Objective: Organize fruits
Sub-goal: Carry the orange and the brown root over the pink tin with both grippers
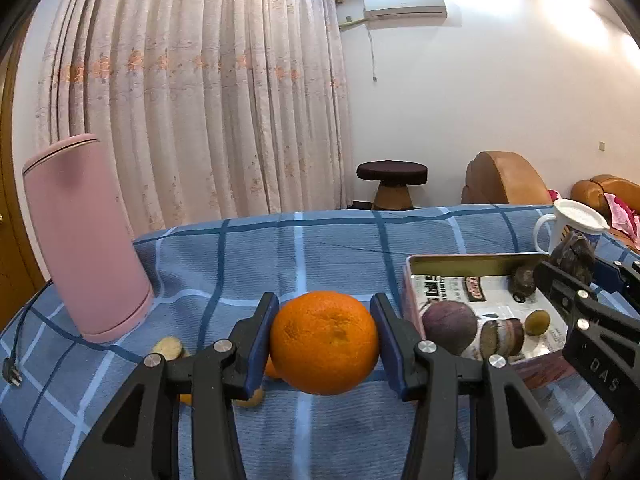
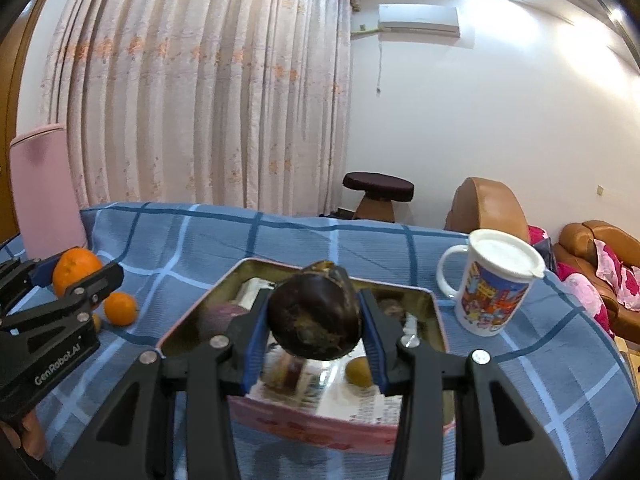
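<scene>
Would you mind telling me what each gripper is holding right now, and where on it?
The left gripper clamps an orange by its two opposite sides. The right gripper clamps a dark purple-brown fruit the same way, above the tin tray.

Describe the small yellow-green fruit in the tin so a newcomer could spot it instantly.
Start at the blue checked tablecloth, then find the shallow metal tin lined with newspaper, near the lidded white mug. The yellow-green fruit lies on the newspaper at the near side of the tin. It is the only light, yellowish fruit there; the purple fruit and its other neighbours are larger and dark.
</scene>
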`<move>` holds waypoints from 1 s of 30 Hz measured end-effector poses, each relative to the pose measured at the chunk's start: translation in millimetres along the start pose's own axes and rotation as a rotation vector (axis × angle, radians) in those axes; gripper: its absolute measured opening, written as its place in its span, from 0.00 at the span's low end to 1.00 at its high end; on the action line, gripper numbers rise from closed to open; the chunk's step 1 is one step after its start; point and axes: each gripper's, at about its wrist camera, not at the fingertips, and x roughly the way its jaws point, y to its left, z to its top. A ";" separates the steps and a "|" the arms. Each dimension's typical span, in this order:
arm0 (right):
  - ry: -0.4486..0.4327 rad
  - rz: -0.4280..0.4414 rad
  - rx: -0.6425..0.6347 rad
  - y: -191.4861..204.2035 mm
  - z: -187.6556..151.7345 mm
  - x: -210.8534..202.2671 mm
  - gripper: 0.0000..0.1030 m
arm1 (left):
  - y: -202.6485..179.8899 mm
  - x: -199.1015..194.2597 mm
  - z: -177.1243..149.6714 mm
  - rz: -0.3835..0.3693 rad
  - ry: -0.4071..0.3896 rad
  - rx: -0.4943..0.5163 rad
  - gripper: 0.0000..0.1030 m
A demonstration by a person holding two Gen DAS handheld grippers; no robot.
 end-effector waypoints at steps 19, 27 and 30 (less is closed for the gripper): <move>0.011 -0.080 0.137 -73.9 7.1 15.3 0.44 | -47.4 21.1 19.8 -0.095 0.001 -0.003 0.48; 0.071 -0.032 0.200 -86.0 7.8 35.1 0.44 | -86.2 45.8 29.1 -0.140 0.046 0.031 0.48; 0.117 0.009 0.238 -90.1 5.5 47.9 0.44 | -97.2 54.2 29.9 -0.147 0.069 0.051 0.48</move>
